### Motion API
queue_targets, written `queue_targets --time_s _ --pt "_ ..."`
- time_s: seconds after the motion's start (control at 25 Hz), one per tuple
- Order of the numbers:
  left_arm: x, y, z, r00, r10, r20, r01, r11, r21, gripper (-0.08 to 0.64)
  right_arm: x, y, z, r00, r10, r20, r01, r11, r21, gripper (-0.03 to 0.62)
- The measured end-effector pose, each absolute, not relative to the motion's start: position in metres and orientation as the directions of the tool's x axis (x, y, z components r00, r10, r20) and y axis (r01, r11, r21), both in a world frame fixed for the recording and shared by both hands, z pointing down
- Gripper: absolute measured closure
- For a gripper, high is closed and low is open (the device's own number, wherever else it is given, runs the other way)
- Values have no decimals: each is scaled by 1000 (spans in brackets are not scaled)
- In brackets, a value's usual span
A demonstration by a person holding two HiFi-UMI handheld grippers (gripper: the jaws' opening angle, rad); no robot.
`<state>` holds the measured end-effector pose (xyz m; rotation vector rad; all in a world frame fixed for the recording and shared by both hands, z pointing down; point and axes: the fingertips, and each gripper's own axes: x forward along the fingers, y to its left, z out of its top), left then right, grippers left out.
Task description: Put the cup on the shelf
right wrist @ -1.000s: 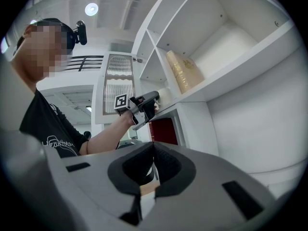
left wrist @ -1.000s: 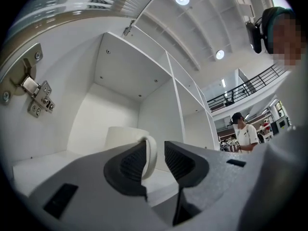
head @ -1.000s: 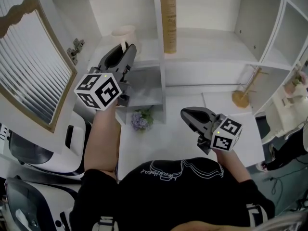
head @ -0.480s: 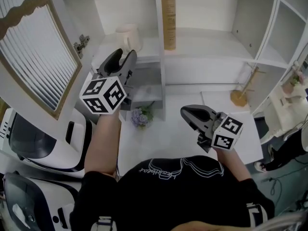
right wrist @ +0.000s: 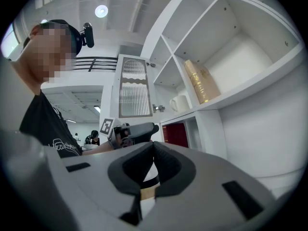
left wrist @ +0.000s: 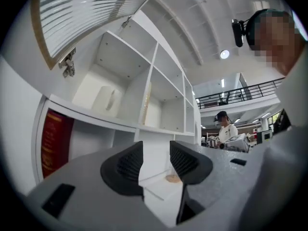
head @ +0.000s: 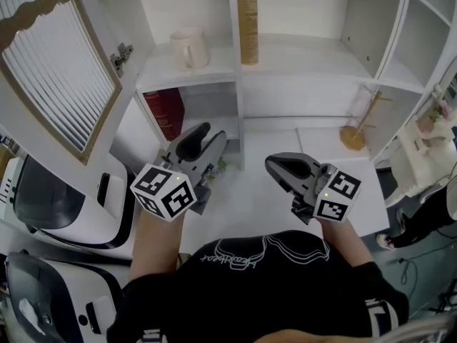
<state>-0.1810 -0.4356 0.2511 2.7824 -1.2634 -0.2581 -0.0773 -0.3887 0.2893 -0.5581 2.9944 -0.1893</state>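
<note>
The cream cup (head: 189, 47) stands upright on the white shelf (head: 187, 73), in the upper left compartment. It also shows in the left gripper view (left wrist: 107, 100) and in the right gripper view (right wrist: 179, 103). My left gripper (head: 205, 137) hangs well below and in front of the cup, over the white table. Its jaws stand apart and are closing a little, with nothing between them (left wrist: 156, 160). My right gripper (head: 277, 166) hovers over the table to the right, its jaws shut and empty (right wrist: 153, 150).
A tall tan box (head: 248, 20) stands on the shelf right of the cup. A red book (head: 166, 113) sits in the compartment below. The ribbed cabinet door (head: 50, 70) hangs open at left. A wooden stand (head: 355, 136) is at the table's back right, and white appliances (head: 64, 206) are at left.
The left gripper has let go of the cup and drawn back down from the shelf to the table. The cup stays on the shelf. The right gripper has not moved.
</note>
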Motion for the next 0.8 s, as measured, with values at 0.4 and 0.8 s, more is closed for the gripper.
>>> queue_targets --time_s 0.4,0.8 --pt "-155 -377 301 720 -688 -86 -664 -720 201 555 -93 -373 309 -943 -327 -60 -311 931 -190 588" --pt "-151 -362 312 731 -680 -57 -657 -724 210 555 -95 -370 313 -949 -302 -91 -269 926 -265 588"
